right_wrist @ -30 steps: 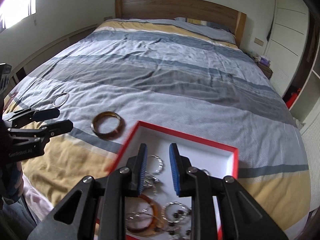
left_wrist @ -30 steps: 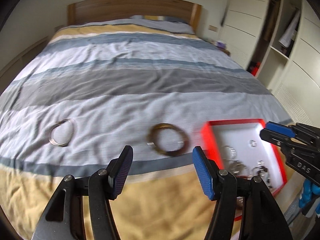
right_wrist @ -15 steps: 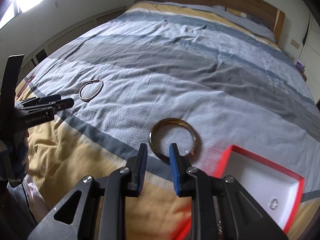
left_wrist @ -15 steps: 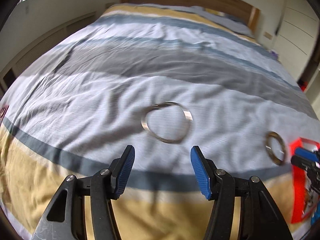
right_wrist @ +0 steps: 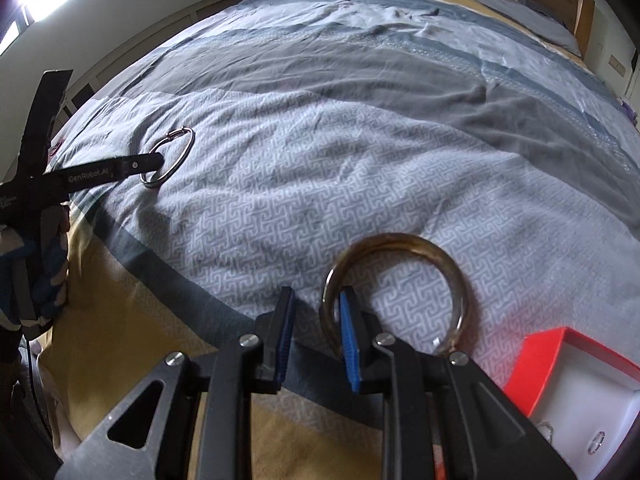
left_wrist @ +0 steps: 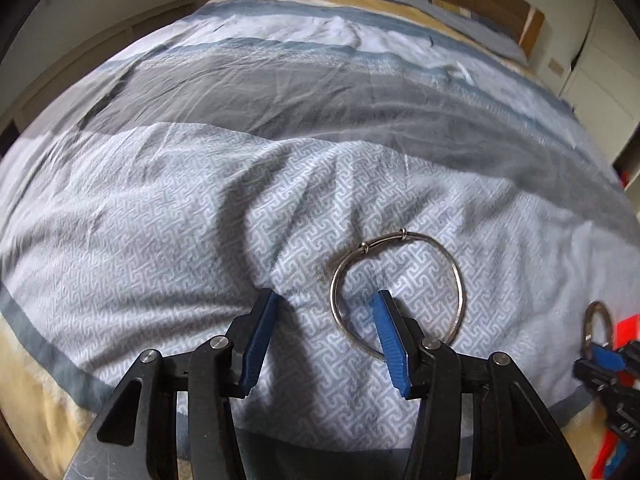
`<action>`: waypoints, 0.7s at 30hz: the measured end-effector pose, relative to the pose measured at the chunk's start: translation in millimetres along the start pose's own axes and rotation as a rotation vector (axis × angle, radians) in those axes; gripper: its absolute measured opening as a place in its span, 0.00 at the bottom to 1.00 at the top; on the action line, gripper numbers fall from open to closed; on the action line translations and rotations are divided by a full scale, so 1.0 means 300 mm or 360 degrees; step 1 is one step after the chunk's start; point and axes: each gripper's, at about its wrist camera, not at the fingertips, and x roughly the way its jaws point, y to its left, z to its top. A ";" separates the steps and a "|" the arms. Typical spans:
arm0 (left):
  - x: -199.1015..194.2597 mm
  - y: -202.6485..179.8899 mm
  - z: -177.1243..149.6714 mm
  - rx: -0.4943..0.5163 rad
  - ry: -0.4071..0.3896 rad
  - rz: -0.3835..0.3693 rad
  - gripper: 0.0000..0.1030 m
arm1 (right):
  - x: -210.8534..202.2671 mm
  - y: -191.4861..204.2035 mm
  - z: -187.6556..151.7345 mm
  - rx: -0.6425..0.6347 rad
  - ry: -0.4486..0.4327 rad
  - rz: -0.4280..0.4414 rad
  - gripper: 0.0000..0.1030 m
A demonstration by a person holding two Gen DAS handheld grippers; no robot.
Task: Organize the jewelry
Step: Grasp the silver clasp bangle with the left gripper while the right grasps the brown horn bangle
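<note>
Bedspread (left_wrist: 200,208): left fingers (left_wrist: 264,332) closing astride silver bangle (left_wrist: 396,288); right fingers (right_wrist: 350,344) narrowly parted astride amber bangle (right_wrist: 400,280).

Thin silver bangle (left_wrist: 398,292) with two small sliding beads, flat on grey-patterned bedcover (left_wrist: 168,220), left. Thick amber-brown bangle (right_wrist: 394,294) flat, nearer right. Red box (right_wrist: 576,380), white inside, holding small rings (right_wrist: 597,442), at far right edge.
</note>
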 end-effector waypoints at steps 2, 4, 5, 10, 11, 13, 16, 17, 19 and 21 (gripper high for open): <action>0.016 -0.022 0.008 0.0049 0.0003 0.0068 0.48 | 0.014 -0.005 0.007 0.0018 0.0006 0.0012 0.21; 0.033 -0.030 0.019 0.0061 -0.0014 0.0114 0.46 | 0.023 -0.009 0.013 0.0029 0.0006 0.0018 0.21; 0.039 -0.032 0.025 0.0060 -0.0032 0.0132 0.45 | 0.027 -0.010 0.017 0.0033 0.0004 0.0021 0.21; 0.053 -0.070 0.042 0.0130 -0.0131 0.0262 0.27 | 0.054 -0.013 0.039 0.0064 -0.0017 0.0028 0.20; 0.053 -0.073 0.045 0.0138 -0.0141 0.0273 0.23 | 0.058 -0.014 0.043 0.0076 -0.0027 0.0030 0.17; 0.041 -0.079 0.041 0.0152 -0.0165 0.0330 0.07 | 0.061 -0.021 0.047 0.0095 -0.0049 0.0034 0.13; 0.025 -0.060 0.037 0.0130 -0.0203 0.0354 0.06 | 0.047 -0.023 0.048 0.0108 -0.0093 0.0046 0.09; 0.016 -0.051 0.035 0.0127 -0.0217 0.0367 0.06 | 0.036 -0.024 0.047 0.0113 -0.0117 0.0057 0.09; -0.014 -0.052 0.026 0.0137 -0.0257 0.0392 0.05 | 0.017 -0.023 0.043 0.0119 -0.0158 0.0090 0.09; -0.051 -0.050 0.013 0.0147 -0.0302 0.0427 0.05 | -0.009 -0.022 0.039 0.0139 -0.0208 0.0145 0.08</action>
